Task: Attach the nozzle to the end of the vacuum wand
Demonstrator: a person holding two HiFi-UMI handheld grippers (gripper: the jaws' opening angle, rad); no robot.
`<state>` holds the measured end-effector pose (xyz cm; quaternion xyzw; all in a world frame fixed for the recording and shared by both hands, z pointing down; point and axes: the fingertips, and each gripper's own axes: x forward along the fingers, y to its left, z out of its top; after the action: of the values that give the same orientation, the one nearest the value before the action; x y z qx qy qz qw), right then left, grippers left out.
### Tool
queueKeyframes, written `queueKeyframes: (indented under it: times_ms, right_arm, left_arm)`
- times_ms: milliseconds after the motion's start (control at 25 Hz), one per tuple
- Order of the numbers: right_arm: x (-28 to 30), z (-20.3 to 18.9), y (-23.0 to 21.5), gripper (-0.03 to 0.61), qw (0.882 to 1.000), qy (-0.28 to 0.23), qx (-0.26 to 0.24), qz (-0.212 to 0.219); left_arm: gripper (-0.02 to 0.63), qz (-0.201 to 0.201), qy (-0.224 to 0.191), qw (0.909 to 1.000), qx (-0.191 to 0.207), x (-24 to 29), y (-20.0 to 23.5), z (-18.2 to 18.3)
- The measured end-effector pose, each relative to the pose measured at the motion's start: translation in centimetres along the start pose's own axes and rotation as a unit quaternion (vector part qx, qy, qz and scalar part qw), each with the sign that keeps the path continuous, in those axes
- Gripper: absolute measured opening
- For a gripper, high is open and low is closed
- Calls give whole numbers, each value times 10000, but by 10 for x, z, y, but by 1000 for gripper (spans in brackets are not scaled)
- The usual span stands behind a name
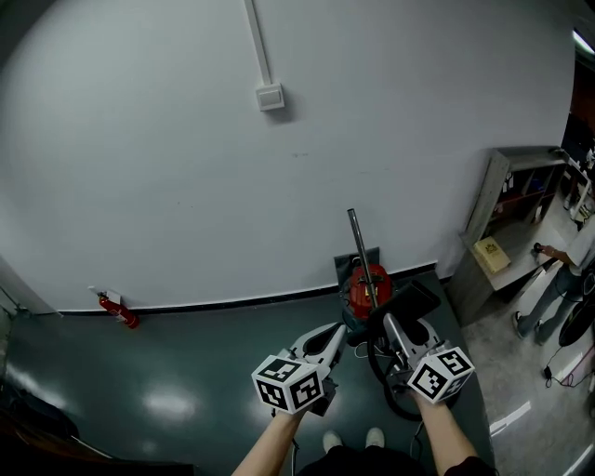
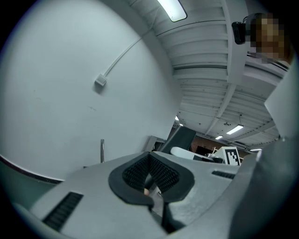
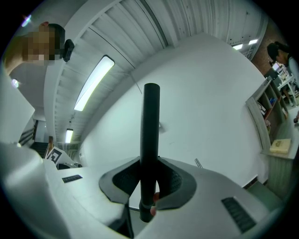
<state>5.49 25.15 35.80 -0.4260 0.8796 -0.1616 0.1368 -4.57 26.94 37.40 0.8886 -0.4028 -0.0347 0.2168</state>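
person (image 1: 544,293) cut off at right edge

- I read no text, brand or number.
- Marker cubes (image 1: 290,383) (image 1: 442,374) below the vacuum (image 1: 368,284): square codes, no letters.
- Box (image 1: 491,253) right of the vacuum: print illegible.

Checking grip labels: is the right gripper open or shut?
The right gripper is shut on the black tube: its own view shows both pads pressing it.

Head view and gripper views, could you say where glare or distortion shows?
Head view: fisheye bows the baseboard; soft glare patches on the dark floor. Left gripper view: ceiling light blown out. Right gripper view: black tube sharp, strip light bright.
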Motion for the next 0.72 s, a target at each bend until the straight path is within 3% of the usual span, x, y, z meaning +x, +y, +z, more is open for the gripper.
queueKeyframes:
  times_ms: [400,720]
  right_arm:
    - [13,-16,11,95,9997,57,52,-245]
    - [23,-16,-8,95,9992,39,172,-364]
  left_arm:
    - [4,-48,86,9998,-149,-16,32,2]
    - [5,-62,263,9994,-236,-1,48,-8]
